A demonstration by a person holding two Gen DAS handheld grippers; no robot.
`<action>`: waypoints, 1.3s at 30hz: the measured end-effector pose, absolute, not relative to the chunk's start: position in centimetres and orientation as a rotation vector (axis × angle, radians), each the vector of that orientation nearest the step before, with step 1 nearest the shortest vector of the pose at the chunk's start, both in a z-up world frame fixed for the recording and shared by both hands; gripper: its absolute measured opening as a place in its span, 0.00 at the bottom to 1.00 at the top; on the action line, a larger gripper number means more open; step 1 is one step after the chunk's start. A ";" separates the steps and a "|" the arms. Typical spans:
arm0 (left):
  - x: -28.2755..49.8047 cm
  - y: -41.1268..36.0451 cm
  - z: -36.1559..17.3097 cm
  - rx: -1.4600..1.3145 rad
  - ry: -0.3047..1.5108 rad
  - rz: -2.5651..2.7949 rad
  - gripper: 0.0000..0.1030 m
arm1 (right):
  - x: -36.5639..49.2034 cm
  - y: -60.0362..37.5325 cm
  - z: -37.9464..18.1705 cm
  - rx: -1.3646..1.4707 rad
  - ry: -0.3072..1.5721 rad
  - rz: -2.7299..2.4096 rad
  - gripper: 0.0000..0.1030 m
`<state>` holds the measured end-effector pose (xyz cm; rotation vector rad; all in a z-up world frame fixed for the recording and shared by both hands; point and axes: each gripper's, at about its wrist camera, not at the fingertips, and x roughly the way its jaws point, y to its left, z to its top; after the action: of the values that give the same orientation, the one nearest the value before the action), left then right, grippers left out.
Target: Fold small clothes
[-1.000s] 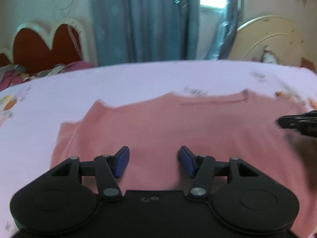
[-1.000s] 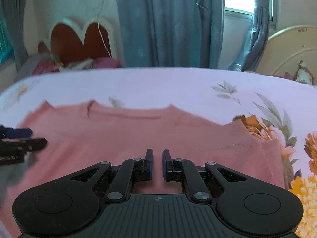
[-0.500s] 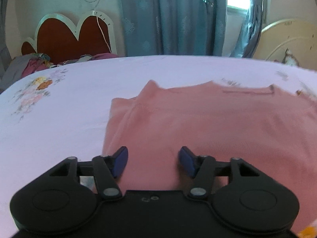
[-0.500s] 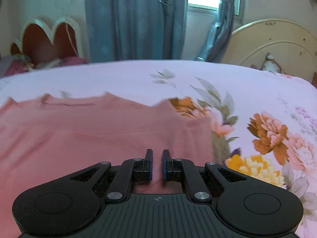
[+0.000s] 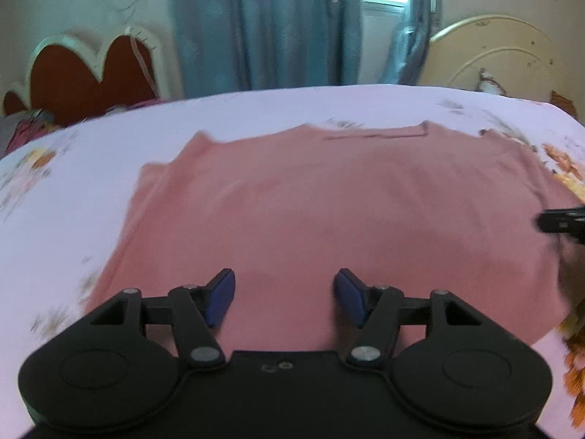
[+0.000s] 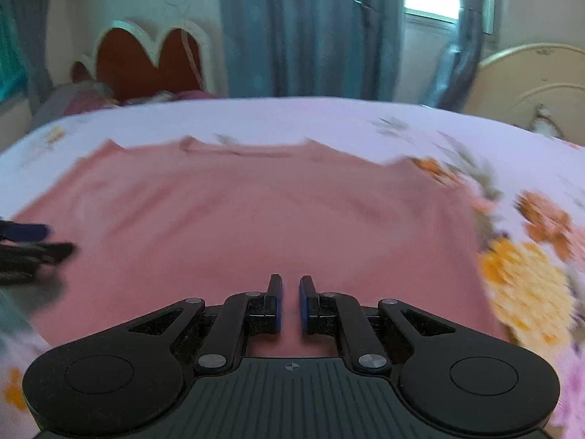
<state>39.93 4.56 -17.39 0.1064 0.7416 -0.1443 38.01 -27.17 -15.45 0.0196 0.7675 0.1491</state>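
A pink T-shirt (image 5: 329, 212) lies flat on the bed, collar at the far side; it also shows in the right wrist view (image 6: 263, 219). My left gripper (image 5: 285, 292) is open and empty, above the shirt's near hem. My right gripper (image 6: 290, 292) is nearly shut, with a narrow gap and nothing between the fingers, above the near hem. The right gripper's tip shows at the right edge of the left wrist view (image 5: 563, 219). The left gripper's fingers (image 6: 33, 241) show at the left edge of the right wrist view.
The bed has a pale lilac floral sheet (image 5: 91, 190) (image 6: 530, 274). A red heart-shaped headboard (image 5: 91, 77) and a cream headboard (image 5: 493, 58) stand behind. Blue curtains (image 6: 310, 29) hang at the back wall. Clothes lie at the far left (image 6: 80, 102).
Both wrist views have swung back towards the shirt's middle after swinging outwards half a second ago. Each gripper sees the other again. The jaws have not changed.
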 end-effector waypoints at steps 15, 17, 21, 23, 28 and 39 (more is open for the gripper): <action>38.4 7.2 -17.1 0.074 0.778 -0.116 0.67 | 35.1 -31.0 -15.0 0.029 0.793 -0.068 0.31; 38.4 7.2 -16.9 0.070 0.790 -0.118 0.68 | 34.7 -30.5 -14.7 0.043 0.790 -0.068 0.53; 38.2 7.3 -16.7 0.057 0.810 -0.123 0.71 | 34.3 -29.0 -14.3 0.028 0.787 -0.050 0.53; 38.1 7.4 -16.5 0.052 0.808 -0.124 0.72 | 34.2 -28.2 -13.6 0.042 0.766 -0.036 0.53; 37.4 7.7 -15.8 0.041 0.789 -0.115 0.76 | 34.4 -24.7 -12.4 0.040 0.747 0.053 0.53; 36.8 10.3 -16.8 -0.007 0.842 -0.095 0.77 | 34.7 -22.1 -15.2 -0.004 0.844 0.082 0.53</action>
<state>36.77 10.28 -16.80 -0.0066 0.8418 -0.0949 34.74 -22.10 -15.15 -0.0042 0.8443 0.0818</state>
